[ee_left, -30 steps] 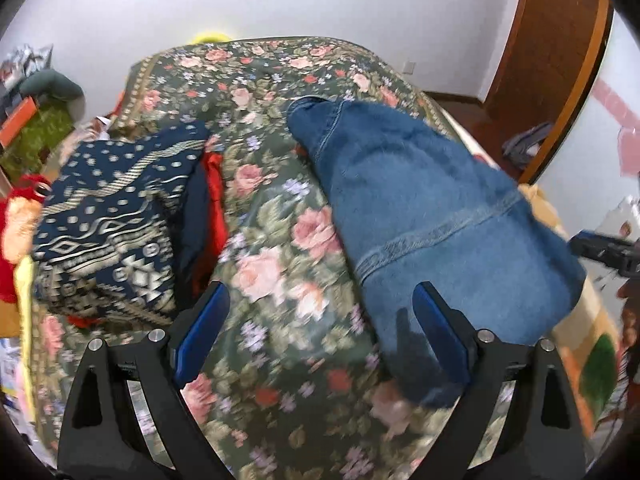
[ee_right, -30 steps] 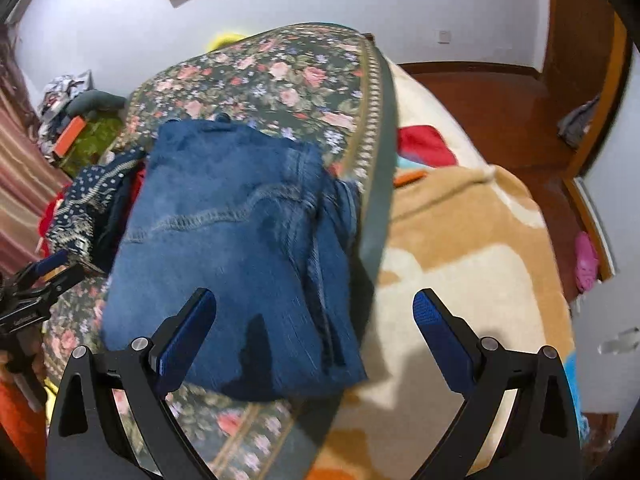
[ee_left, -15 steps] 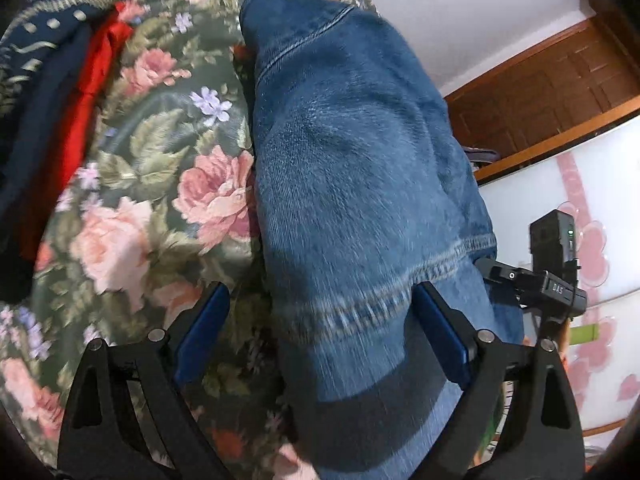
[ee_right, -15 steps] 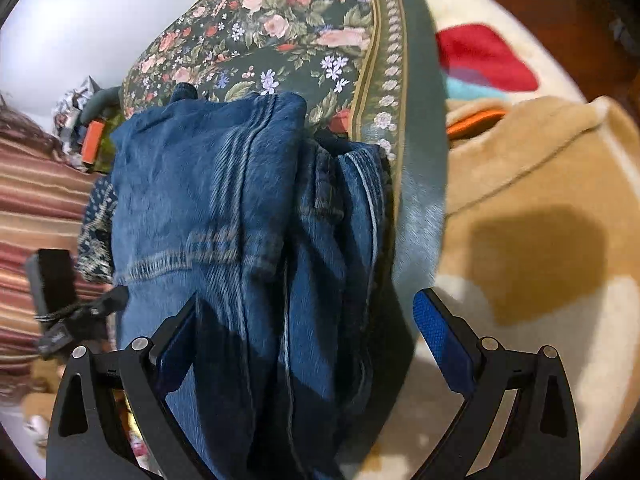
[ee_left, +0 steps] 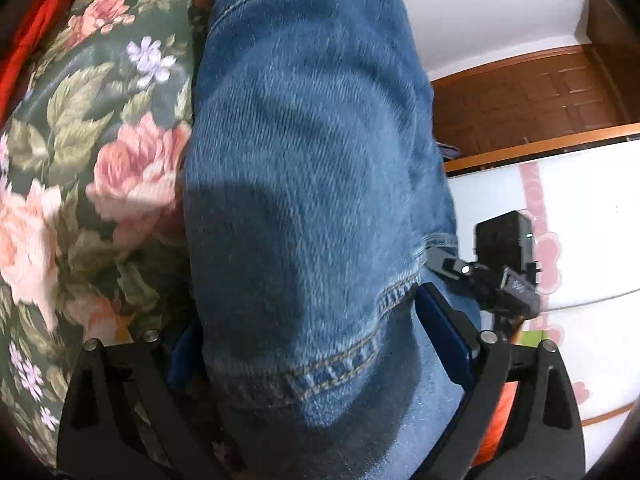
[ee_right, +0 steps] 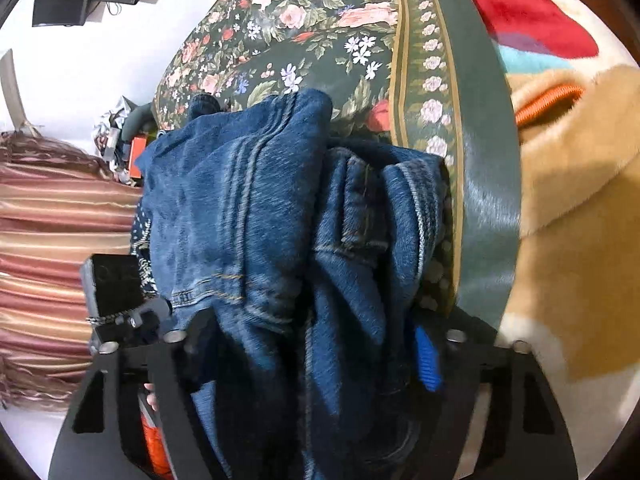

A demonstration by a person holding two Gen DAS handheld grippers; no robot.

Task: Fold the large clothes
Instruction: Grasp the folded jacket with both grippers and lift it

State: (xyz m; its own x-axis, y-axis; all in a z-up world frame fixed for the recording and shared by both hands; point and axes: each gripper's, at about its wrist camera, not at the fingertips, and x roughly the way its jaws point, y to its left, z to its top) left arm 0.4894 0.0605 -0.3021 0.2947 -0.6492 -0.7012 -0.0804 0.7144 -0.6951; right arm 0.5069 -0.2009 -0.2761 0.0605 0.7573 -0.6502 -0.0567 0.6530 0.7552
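Left wrist view showed a strip of red cloth (ee_left: 24, 36) at the far left edge, then the dark green floral bedspread (ee_left: 92, 152) with its pink roses, and just beside that the folded blue jeans (ee_left: 304, 168), which filled the middle of the frame and lay on the bed. The left tool (ee_left: 316, 344) straddled the near end of the jeans, its blue-padded fingers (ee_left: 444, 336) set apart on either side of the denim bundle; whether they pressed on the cloth could not be told. Further right the black body of the right tool (ee_left: 496, 272) touched the jeans' right edge, with a brown wooden door (ee_left: 520, 96) and a white panel with pink shapes (ee_left: 580, 216) behind it. Right wrist view showed a pink striped curtain (ee_right: 48, 248) at the left, next the black left tool (ee_right: 120, 300) against the jeans' left side, then the jeans (ee_right: 260, 216) in thick stacked layers on the floral bedspread (ee_right: 312, 32). The right tool (ee_right: 304, 352) had its fingers around the near end of that stack, the blue pad (ee_right: 428, 360) pressed into the denim, clamped on it. At the right lay a tan blanket (ee_right: 580, 240) with a red patch.
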